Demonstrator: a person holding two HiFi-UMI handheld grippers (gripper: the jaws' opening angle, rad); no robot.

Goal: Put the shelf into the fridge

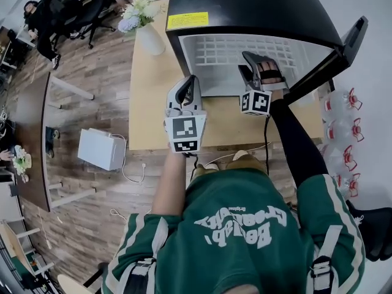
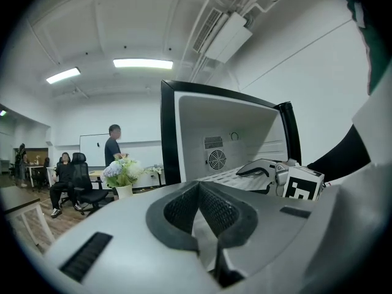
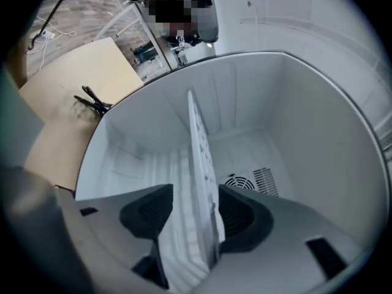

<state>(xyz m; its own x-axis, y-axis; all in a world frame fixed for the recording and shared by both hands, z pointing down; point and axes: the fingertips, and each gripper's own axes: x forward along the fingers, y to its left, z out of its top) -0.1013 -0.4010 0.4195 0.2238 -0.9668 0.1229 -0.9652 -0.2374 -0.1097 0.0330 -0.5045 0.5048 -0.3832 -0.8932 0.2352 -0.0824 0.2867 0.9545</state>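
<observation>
Tongs on the right (image 3: 195,196) stand apart inside the fridge (image 1: 245,5). The front edge of the shelf (image 3: 199,158) passes between their pads, and the left pad at least is clear of it, so I read no squeeze. Left tongs (image 2: 199,185) are closed on nothing and held just outside the opening, above the desk (image 1: 147,103).

The shelf is inside the cavity. From the head view it is a white grid lying flat across it.

It looks light and stiff, with a smooth coating that could slip under a loose pinch. Its front rim, near the middle, seems the best hold, since a skewed push would likely jam it against the walls.

Count: one shelf, one fridge with its door (image 1: 349,48) open, two tongs.
</observation>
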